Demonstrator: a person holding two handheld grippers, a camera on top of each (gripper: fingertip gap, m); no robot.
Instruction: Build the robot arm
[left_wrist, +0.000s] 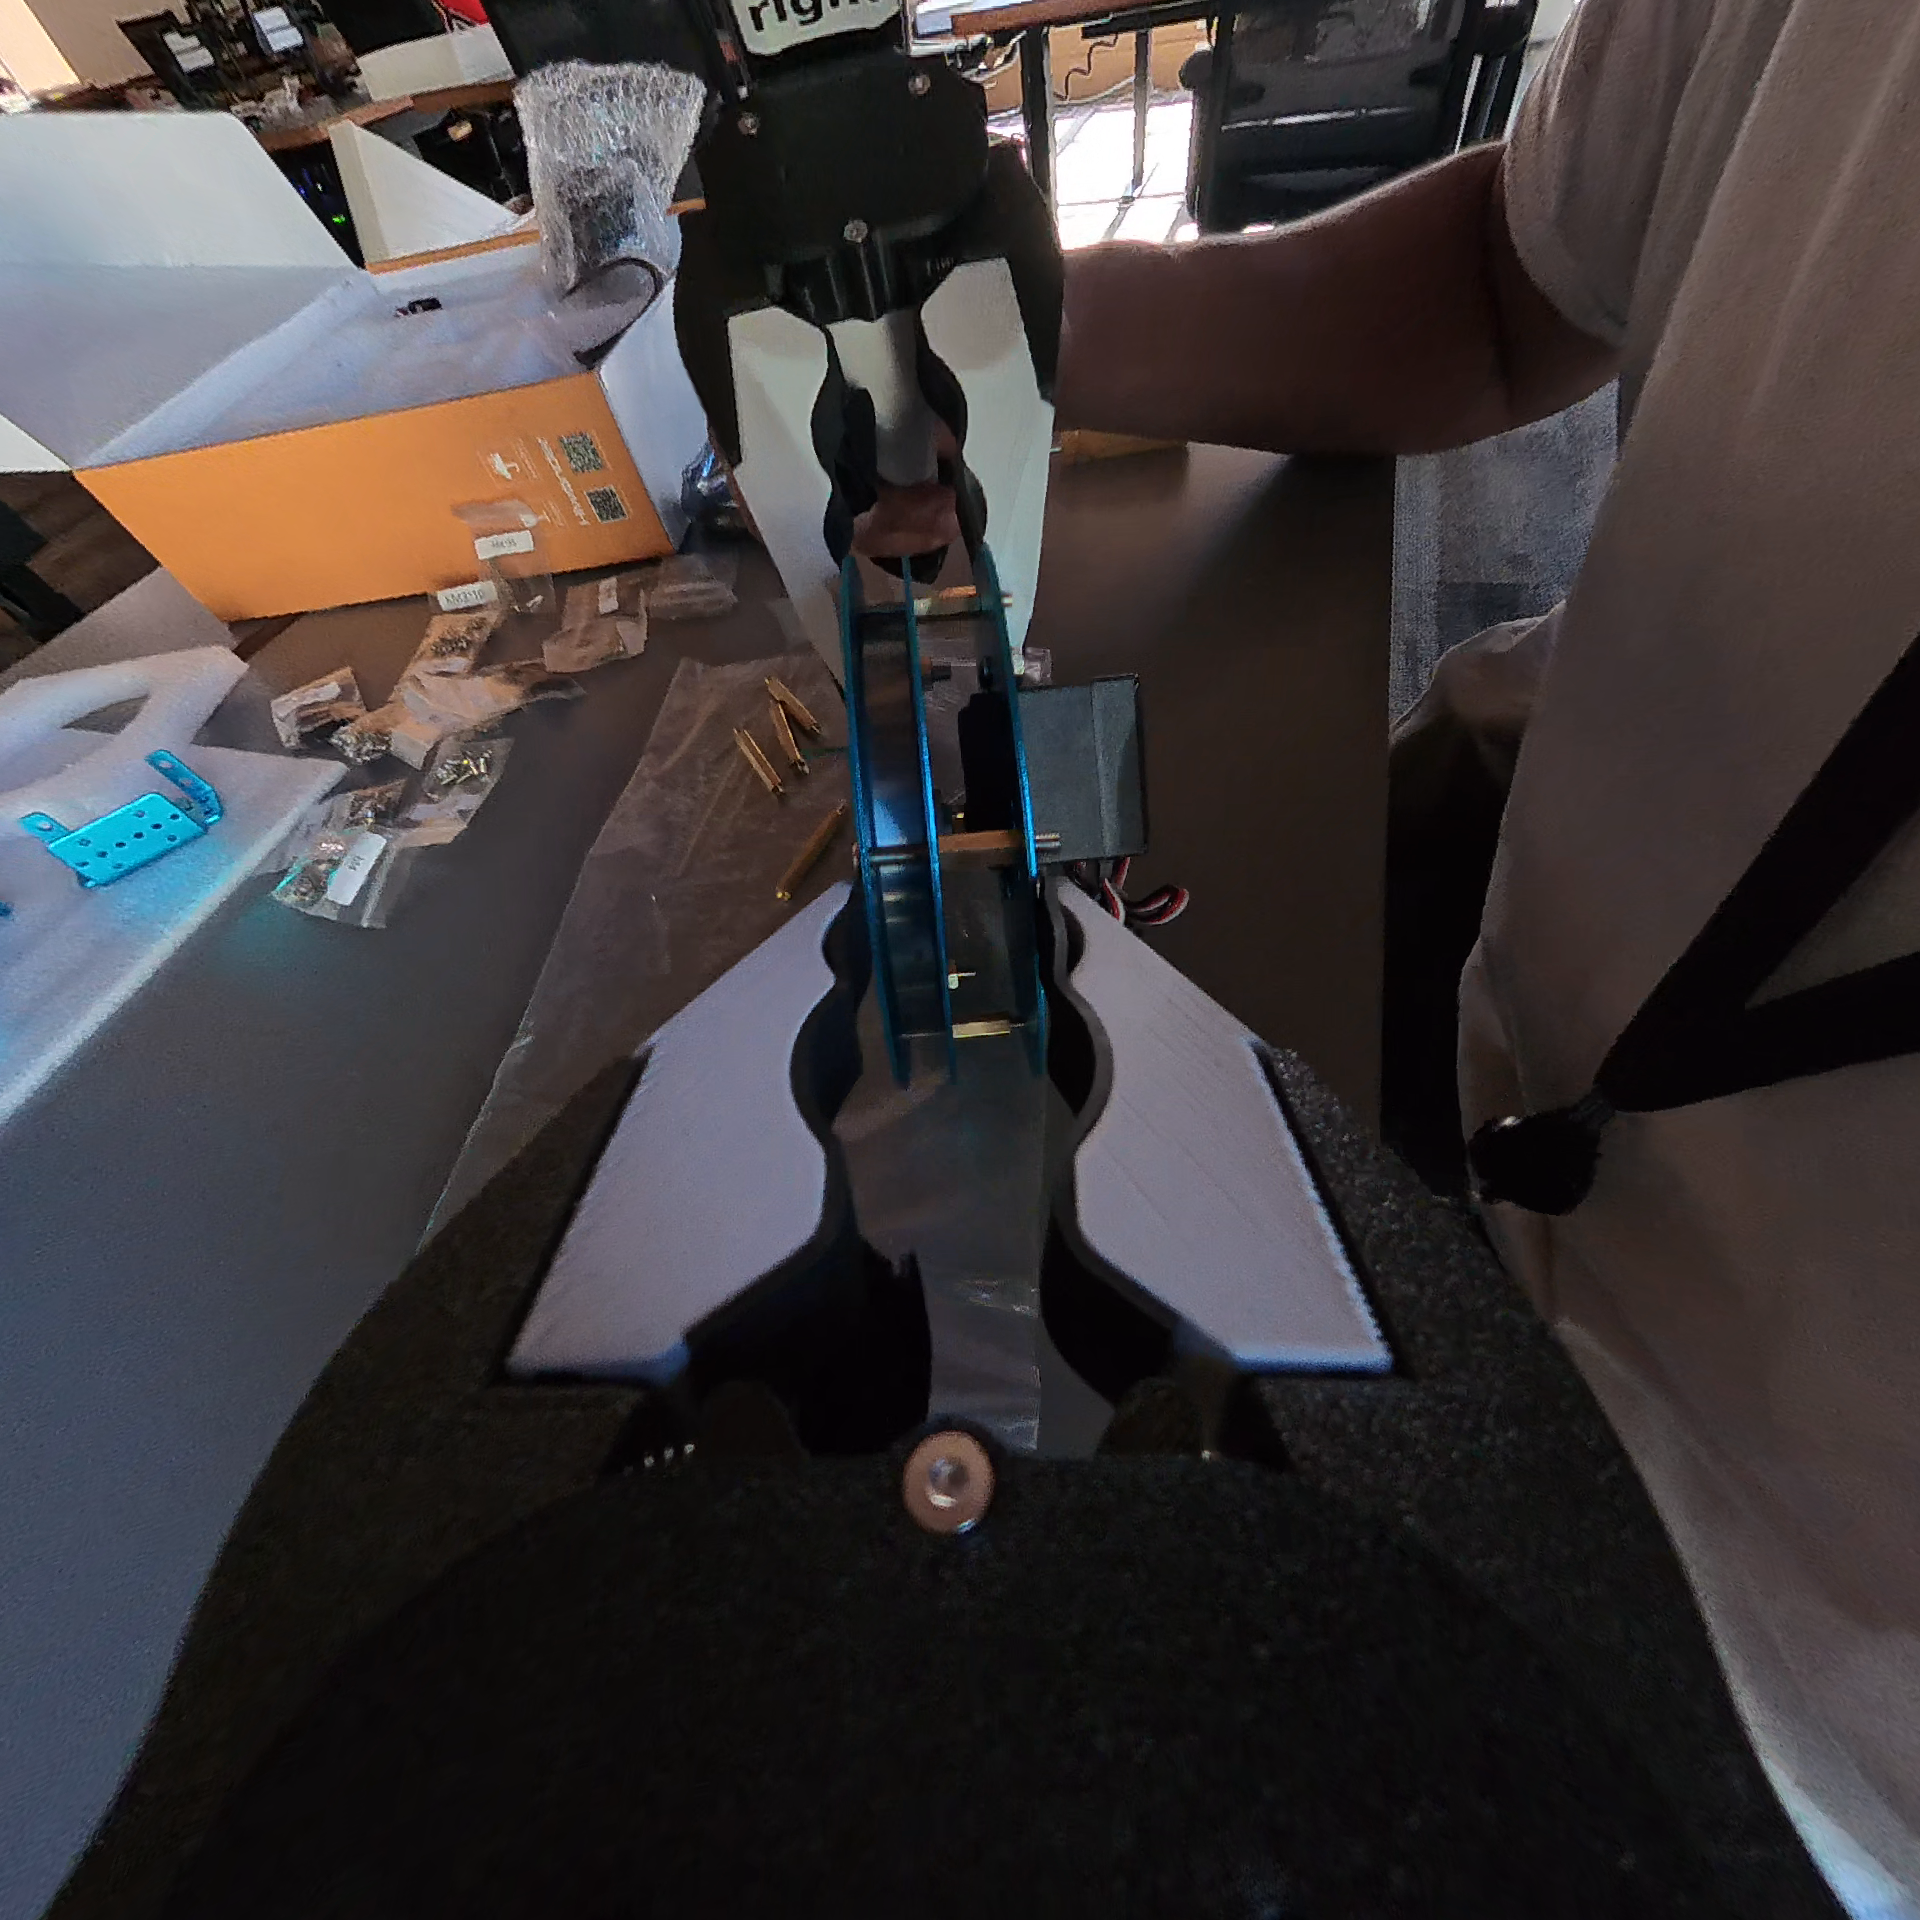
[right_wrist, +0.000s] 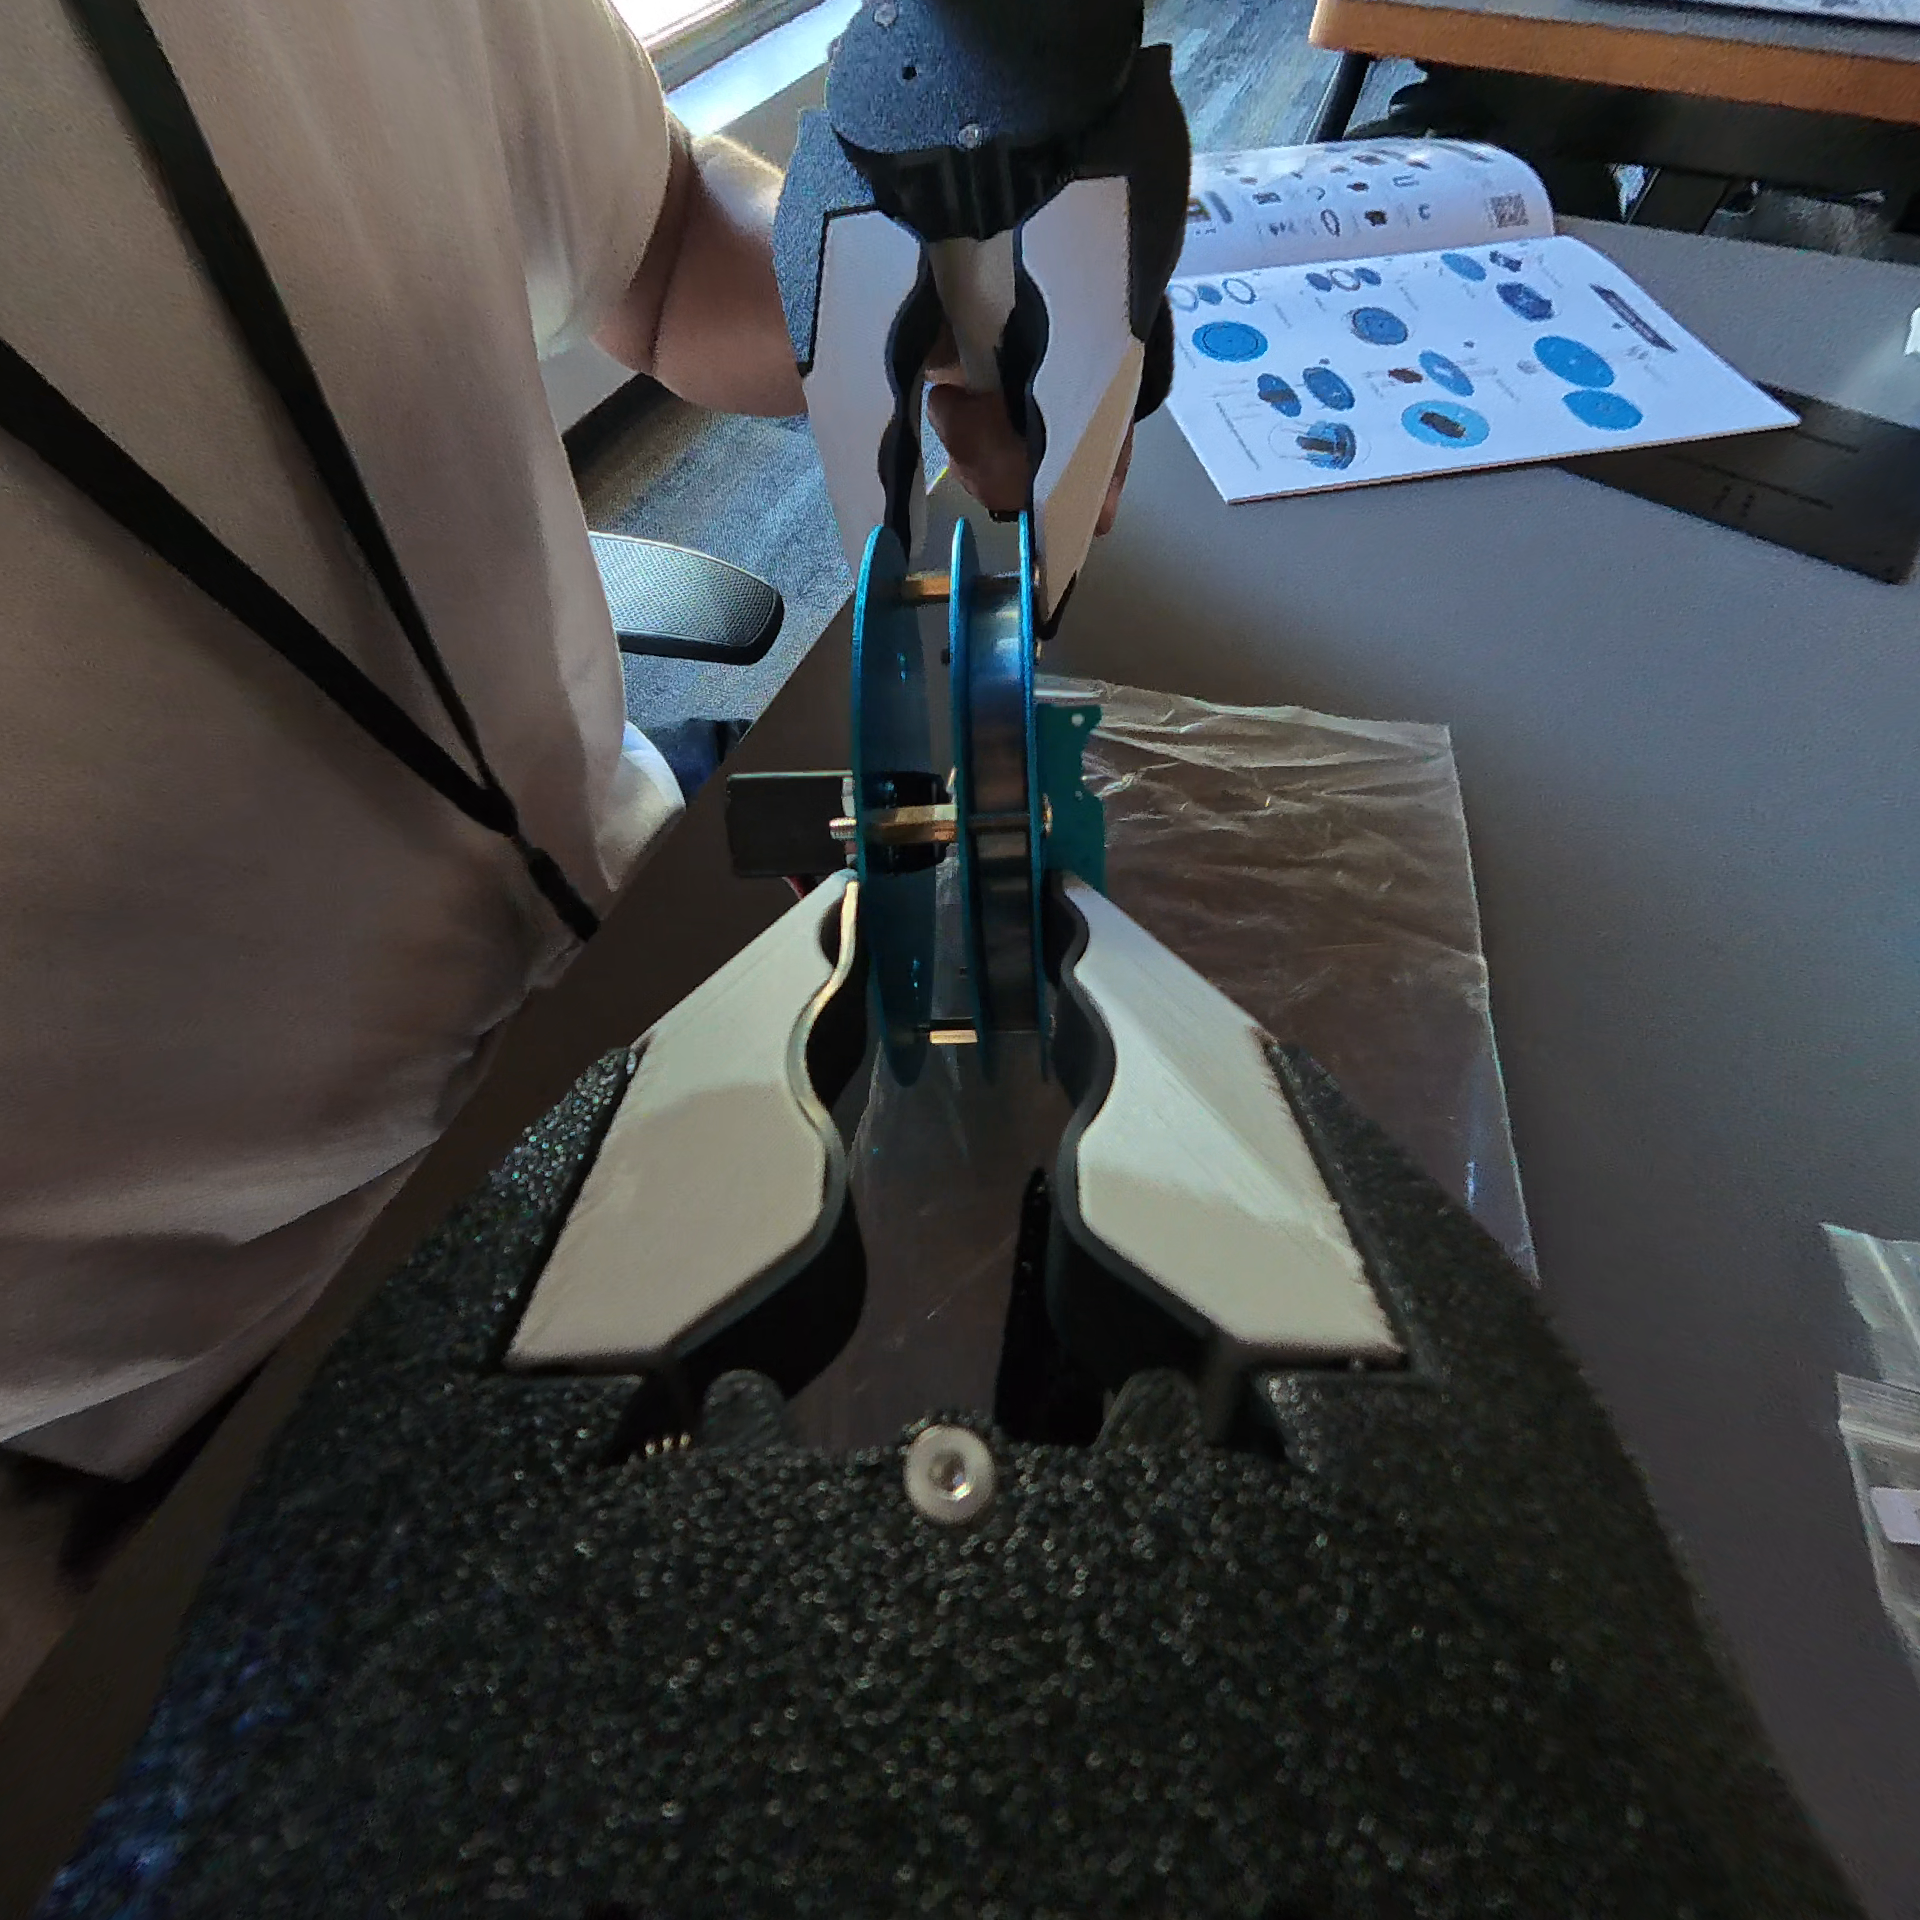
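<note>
Two grippers, left (left_wrist: 951, 925) and right (right_wrist: 956, 914), clamp opposite edges of an upright blue disc assembly (left_wrist: 940, 821) with brass spacers (left_wrist: 971, 844) and a black servo (left_wrist: 1081, 769).

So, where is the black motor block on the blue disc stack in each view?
Left wrist view: the black motor block sticks out to the right of the blue disc stack, just above centre.
Right wrist view: the block sticks out to the left of the stack, toward the person's shirt.
Shared landmark: the clear plastic bag on the table under the stack.
</note>
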